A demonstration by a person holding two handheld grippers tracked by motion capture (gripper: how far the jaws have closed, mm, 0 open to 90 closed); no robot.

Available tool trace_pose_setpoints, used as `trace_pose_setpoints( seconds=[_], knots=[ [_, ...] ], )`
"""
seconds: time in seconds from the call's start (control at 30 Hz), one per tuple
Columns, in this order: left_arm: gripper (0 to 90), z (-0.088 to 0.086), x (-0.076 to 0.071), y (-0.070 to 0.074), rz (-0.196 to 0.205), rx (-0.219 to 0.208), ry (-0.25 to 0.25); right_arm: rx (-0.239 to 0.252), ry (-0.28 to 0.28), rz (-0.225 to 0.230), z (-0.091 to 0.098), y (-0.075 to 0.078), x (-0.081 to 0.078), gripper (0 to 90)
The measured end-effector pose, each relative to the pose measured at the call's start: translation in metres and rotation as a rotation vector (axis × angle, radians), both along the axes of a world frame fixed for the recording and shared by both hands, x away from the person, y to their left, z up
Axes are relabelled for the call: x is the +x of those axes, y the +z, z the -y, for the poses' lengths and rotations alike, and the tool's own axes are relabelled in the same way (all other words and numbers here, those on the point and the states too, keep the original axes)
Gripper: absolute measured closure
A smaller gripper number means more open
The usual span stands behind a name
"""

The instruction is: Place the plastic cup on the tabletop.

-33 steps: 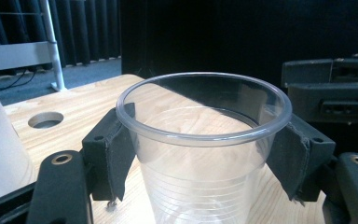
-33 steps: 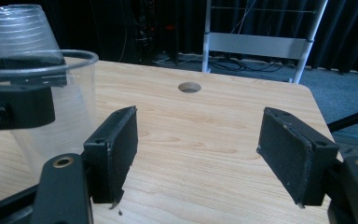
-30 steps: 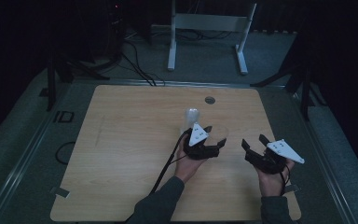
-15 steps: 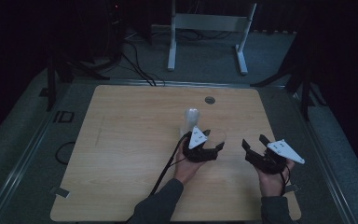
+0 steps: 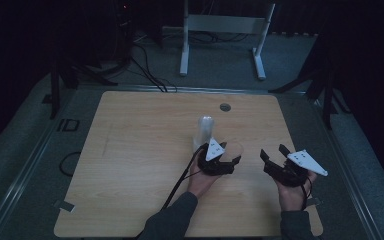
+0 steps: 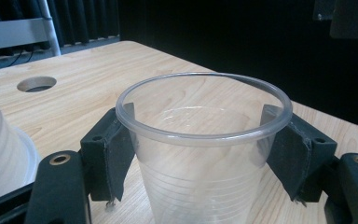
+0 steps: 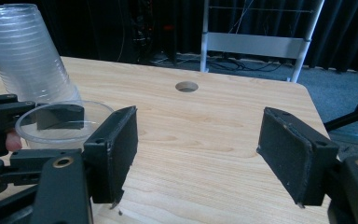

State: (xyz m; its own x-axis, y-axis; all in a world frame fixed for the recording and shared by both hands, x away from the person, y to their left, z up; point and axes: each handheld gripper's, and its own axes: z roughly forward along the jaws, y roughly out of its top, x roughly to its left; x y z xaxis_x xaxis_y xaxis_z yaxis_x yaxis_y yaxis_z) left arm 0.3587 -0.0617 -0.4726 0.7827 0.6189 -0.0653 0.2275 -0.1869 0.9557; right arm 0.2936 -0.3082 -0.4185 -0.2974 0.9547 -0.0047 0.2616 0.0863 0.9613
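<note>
A clear plastic cup (image 6: 205,154) stands upright on the wooden table (image 5: 140,150), right of centre (image 5: 234,149). My left gripper (image 6: 198,126) has its jaws around the cup just below the rim, and both pads (image 6: 114,149) touch it. The jaws have just been opening a little with the cup between them. An upside-down stack of clear cups (image 5: 205,131) stands just beyond and left of it, also seen in the right gripper view (image 7: 28,56). My right gripper (image 7: 198,154) is held open over bare table to the right (image 5: 276,154), with nothing between its jaws.
A round cable hole (image 5: 225,107) sits near the table's far edge. A white metal frame (image 5: 225,25) stands on the floor behind the table. A cable (image 5: 180,182) trails from the left gripper toward the front edge.
</note>
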Motion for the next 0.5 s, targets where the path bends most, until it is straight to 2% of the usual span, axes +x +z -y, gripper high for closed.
trace_pose_setpoints(
  seconds=[0.2,0.5],
  knots=[
    [28.2,0.0003,0.0006,-0.0044,-0.006,0.003,0.005,-0.001,0.001,0.000,-0.0004,-0.0003,-0.0002,28.1],
    [27.3,0.0018,-0.0013,-0.0091,-0.005,0.032,0.000,0.000,-0.001,0.000,0.0005,-0.0005,-0.0003,28.2]
  ],
)
